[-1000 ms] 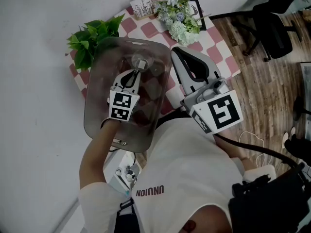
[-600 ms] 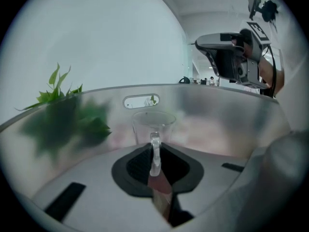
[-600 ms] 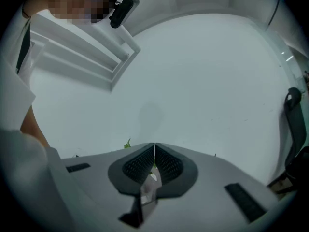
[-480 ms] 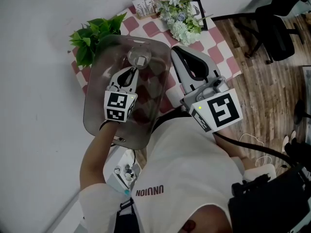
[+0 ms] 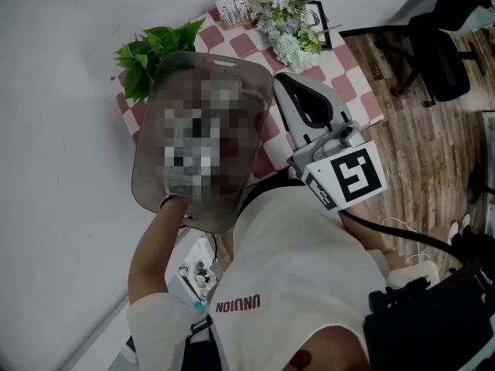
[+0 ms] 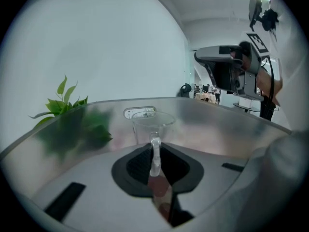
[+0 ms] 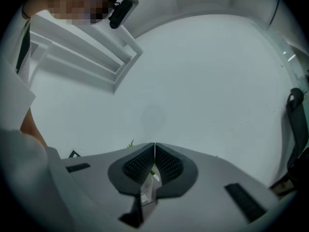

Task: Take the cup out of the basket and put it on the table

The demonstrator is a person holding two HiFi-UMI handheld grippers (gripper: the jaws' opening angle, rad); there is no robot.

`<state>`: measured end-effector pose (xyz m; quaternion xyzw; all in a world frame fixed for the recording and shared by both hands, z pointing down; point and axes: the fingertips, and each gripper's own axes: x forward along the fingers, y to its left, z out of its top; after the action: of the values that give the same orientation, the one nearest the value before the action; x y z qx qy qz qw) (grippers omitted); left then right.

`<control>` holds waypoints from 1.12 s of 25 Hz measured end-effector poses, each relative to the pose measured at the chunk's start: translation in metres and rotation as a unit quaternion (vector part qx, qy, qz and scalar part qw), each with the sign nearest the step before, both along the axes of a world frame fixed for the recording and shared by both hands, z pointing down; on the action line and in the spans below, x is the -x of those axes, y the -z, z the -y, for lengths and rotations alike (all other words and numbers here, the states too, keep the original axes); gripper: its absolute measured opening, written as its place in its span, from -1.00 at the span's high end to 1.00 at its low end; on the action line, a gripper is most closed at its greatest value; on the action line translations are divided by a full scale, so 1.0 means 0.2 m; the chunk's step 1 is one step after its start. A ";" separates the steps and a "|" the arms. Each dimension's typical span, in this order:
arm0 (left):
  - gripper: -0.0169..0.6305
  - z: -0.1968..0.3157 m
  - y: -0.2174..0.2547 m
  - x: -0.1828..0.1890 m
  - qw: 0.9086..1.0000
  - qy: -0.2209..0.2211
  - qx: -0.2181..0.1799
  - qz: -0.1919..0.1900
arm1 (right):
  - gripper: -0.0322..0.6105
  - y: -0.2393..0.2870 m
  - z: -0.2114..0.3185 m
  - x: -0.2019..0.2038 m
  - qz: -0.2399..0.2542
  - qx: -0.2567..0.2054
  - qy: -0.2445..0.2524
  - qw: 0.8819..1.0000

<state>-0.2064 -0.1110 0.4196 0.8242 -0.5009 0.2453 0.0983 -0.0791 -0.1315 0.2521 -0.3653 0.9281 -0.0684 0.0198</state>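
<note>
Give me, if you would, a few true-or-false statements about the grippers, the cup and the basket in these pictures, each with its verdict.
1. The left gripper is shut on the wall of the clear cup. True.
2. A leafy green plant stands next to the basket. True.
3. The right gripper grips the basket. False: its jaws are together on nothing and point at a bare wall.
4. The tablecloth is plain blue. False: it is pink-and-white checked.
</note>
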 end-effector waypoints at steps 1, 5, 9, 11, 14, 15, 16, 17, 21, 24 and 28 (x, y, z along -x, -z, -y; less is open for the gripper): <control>0.82 0.00 0.01 0.00 1.000 0.003 -0.002 -0.003 | 0.84 0.00 -0.01 0.00 0.001 -0.001 0.001 1.000; 0.82 -0.02 0.05 0.01 1.000 0.016 -0.010 -0.014 | 0.84 0.01 -0.03 0.01 0.000 -0.002 0.006 1.000; 0.82 -0.04 0.09 0.01 0.999 0.024 -0.018 -0.021 | 0.84 0.01 -0.05 0.01 -0.001 -0.005 0.010 1.000; 0.82 -0.06 0.12 0.01 0.999 0.024 -0.023 -0.020 | 0.84 0.01 -0.06 0.01 -0.001 -0.006 0.011 1.000; 0.82 -0.08 0.14 0.00 0.999 0.028 -0.029 -0.021 | 0.84 0.02 -0.08 0.01 -0.001 -0.008 0.014 1.000; 0.82 -0.08 0.15 0.01 0.999 0.030 -0.031 -0.022 | 0.84 0.02 -0.09 0.01 -0.001 -0.008 0.015 1.000; 0.82 -0.09 0.16 0.01 0.999 0.032 -0.032 -0.024 | 0.84 0.02 -0.09 0.02 -0.001 -0.008 0.017 1.000; 0.82 -0.09 0.17 0.01 0.999 0.034 -0.035 -0.024 | 0.84 0.02 -0.09 0.02 -0.001 -0.008 0.018 1.000; 0.82 -0.10 0.23 0.00 0.998 0.035 -0.056 -0.012 | 0.84 0.02 -0.11 0.02 -0.001 -0.010 0.020 1.000; 0.82 -0.12 0.27 -0.01 0.997 0.032 -0.071 -0.004 | 0.84 0.02 -0.12 0.01 0.000 -0.011 0.022 1.000; 0.82 -0.15 0.34 -0.05 0.995 0.029 -0.091 -0.005 | 0.84 0.03 -0.13 0.01 0.001 -0.012 0.027 1.000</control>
<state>-0.1959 -0.0814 0.3519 0.8161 -0.5443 0.1912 0.0325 -0.0817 -0.1053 0.2463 -0.3395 0.9385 -0.0579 0.0232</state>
